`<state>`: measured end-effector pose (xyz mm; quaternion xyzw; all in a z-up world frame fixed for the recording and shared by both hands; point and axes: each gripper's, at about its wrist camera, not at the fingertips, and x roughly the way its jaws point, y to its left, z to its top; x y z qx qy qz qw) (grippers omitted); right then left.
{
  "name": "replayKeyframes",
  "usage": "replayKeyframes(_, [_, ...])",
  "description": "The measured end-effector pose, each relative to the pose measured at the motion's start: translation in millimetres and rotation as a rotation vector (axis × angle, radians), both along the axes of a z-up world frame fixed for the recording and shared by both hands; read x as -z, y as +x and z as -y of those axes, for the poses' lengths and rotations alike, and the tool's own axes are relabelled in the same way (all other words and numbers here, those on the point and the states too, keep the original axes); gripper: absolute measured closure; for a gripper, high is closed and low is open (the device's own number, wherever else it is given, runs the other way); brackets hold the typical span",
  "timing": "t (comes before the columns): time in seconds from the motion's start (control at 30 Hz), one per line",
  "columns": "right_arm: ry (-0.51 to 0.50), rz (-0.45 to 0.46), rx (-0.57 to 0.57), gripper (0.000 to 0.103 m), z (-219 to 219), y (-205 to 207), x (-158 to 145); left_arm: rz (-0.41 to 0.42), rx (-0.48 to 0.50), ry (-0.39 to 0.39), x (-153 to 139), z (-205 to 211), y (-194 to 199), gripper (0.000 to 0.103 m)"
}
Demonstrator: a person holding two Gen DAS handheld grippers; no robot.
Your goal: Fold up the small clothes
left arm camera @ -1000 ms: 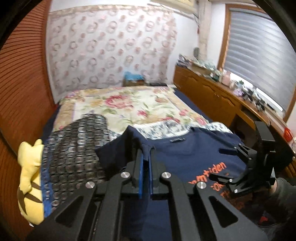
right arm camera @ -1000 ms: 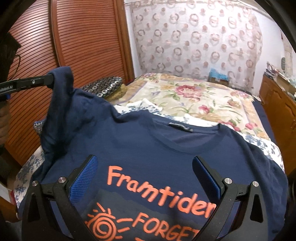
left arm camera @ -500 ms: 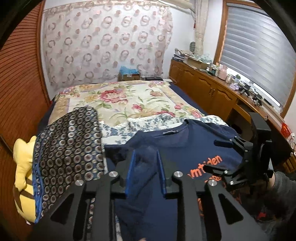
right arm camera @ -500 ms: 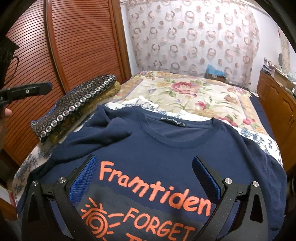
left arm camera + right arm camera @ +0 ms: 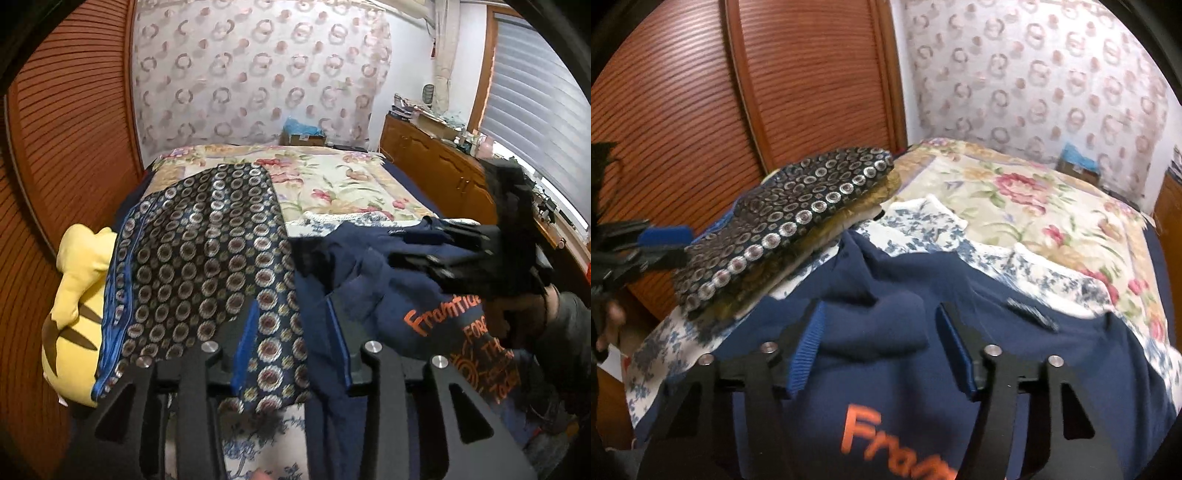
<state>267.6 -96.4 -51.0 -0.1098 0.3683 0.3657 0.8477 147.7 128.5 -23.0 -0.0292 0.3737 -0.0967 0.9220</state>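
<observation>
Navy t-shirt flat on the bed, both grippers empty

Navy t-shirt (image 5: pixel 905 369) lies on the bed (image 5: pixel 1015 206), near its front edge. Right gripper (image 5: pixel 882 347) hovers with fingers apart over the folded-in sleeve. Left gripper (image 5: pixel 295 354) has fingers apart too, holding nothing, beside the patterned cushion (image 5: pixel 207 251).

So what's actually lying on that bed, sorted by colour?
Navy: 1, the T-shirt with orange lettering
Yellow: 1, the plush toy
Dark with ring pattern: 1, the folded cloth
Blue-and-white floral: 1, the sheet
Cream floral: 1, the bedspread
Total: 5
</observation>
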Motion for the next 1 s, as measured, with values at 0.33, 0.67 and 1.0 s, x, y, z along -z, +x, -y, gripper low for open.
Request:
replayKeyframes(0.33, [-0.107,-0.017,-0.042,0.096,-14.3,11.1,31.8,-0.005,-0.023,-0.026,7.5,-5.7,-8.1,0.066])
replayKeyframes(0.67, [0.001,0.046,0.022,0.099,42.2,-14.4,9.8,0.002,-0.022,-0.043,9.7,-1.4,-8.5,0.065])
replayKeyframes(1.0, [-0.003,0.066,0.134,0.069,78.1,-19.3,2.9,0.017,-0.025,-0.043,7.4,-1.1,-14.7,0.065])
